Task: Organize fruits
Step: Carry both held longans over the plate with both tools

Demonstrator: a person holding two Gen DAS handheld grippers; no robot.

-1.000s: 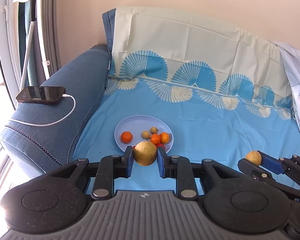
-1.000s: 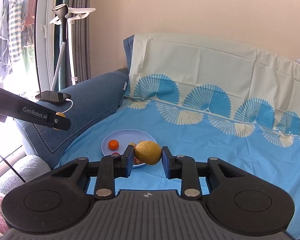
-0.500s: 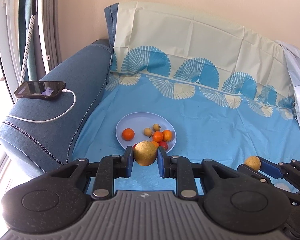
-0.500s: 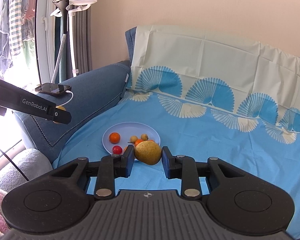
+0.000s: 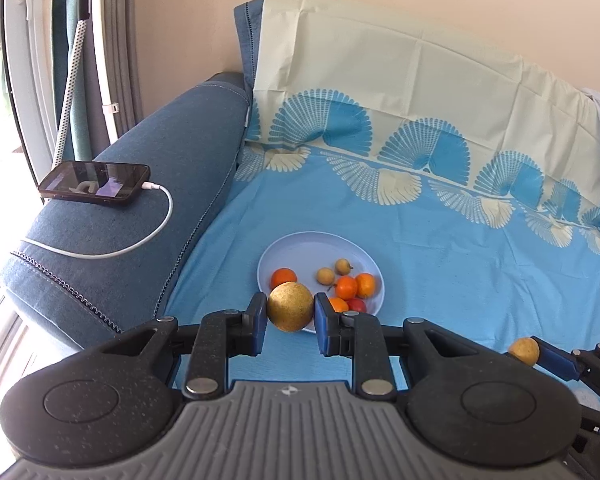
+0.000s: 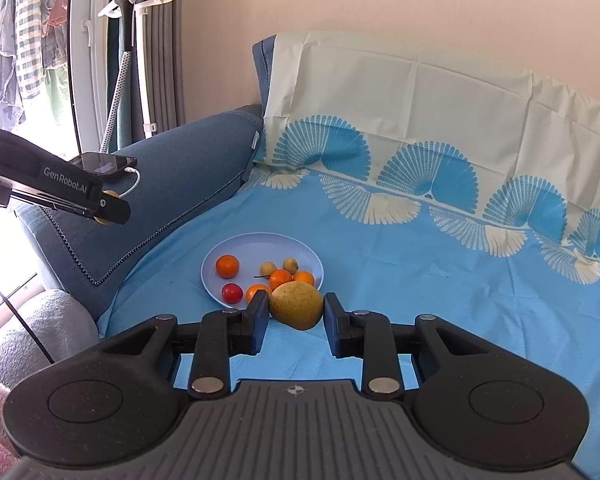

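While each pair of tongs grips a fruit above the blue patterned sheet (image 5: 440,272), the left tongs (image 5: 290,312) clench a round golden-brown pear (image 5: 290,306); the right tongs (image 6: 296,312) clamp a yellow-green pear (image 6: 297,305), long axis slanting down-right, beside the pale blue plate (image 6: 256,242).

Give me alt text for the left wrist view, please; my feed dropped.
The left tongs grip a round yellow-brown fruit just in front of a pale plate holding small orange, yellow and red fruits on a blue patterned sheet. At lower right, the right tongs hold a second yellow fruit. A phone charges on the sofa arm.
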